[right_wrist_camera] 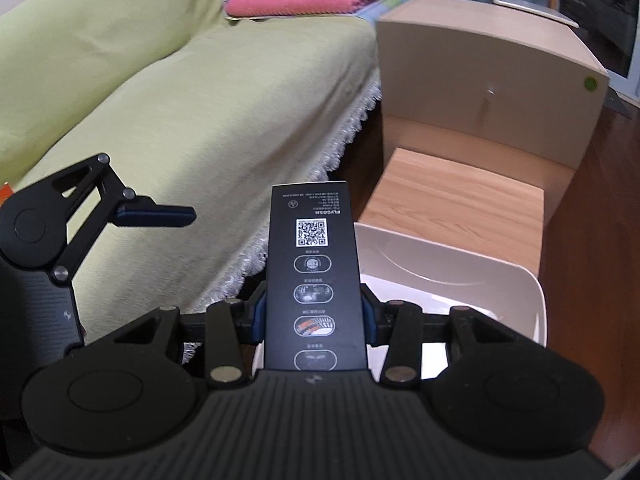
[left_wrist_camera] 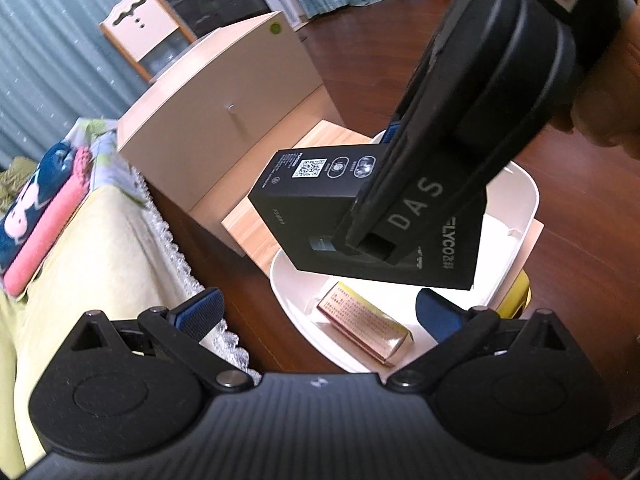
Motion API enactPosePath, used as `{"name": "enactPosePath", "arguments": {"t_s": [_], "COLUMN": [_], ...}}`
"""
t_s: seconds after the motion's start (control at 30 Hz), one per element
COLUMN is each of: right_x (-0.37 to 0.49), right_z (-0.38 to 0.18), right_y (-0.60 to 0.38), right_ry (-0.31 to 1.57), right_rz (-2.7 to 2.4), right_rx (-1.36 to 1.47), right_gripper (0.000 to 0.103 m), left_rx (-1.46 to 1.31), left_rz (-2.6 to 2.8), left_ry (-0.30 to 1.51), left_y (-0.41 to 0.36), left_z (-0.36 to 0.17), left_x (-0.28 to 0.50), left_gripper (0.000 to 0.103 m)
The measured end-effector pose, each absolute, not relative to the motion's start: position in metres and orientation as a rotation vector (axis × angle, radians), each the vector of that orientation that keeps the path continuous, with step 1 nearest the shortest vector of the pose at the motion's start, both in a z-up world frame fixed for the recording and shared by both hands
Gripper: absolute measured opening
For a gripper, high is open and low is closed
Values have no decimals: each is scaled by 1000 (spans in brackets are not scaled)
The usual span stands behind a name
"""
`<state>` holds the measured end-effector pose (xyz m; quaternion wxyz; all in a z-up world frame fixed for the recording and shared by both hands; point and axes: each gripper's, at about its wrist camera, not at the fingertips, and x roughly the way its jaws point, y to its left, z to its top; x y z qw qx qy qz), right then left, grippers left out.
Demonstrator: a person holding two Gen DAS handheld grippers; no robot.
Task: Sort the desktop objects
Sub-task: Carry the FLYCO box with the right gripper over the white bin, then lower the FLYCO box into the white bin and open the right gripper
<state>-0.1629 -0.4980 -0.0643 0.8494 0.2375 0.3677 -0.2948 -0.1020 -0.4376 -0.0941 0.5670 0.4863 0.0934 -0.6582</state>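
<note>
Above the white bin (left_wrist_camera: 516, 216), your right claw (right_wrist_camera: 314, 316) grips the black box (left_wrist_camera: 320, 200), seemingly for dropping beside the gold packet (left_wrist_camera: 366, 326); your left claw (left_wrist_camera: 320, 316) hangs spread, holding nothing.

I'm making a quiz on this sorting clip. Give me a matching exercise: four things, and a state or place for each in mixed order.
Things:
1. black box
2. gold packet
3. left gripper
4. white bin

States or places:
A. open, holding nothing
B. lying inside the bin
C. standing on the wooden stool
D. clamped in the right gripper

Pairs: 1-D, 2-B, 3-A, 4-C
</note>
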Motion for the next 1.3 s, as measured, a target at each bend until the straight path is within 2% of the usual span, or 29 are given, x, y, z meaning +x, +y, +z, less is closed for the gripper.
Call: {"name": "enactPosePath", "arguments": {"t_s": [0.63,1.3], "right_x": [-193,-171], "right_z": [-129,-209], "right_y": [-536,-567], "right_ry": [836,865], "right_rz": [-754,-828], "right_rx": [638,837], "right_gripper": [40,40], "left_rx": [1245,1351], "left_rz": [-1610,-1508], "left_ry": [160,81], "left_y": [-467,-470], "left_z": [-149,-183], "left_x": [-100,-94], "left_gripper": [103,103]}}
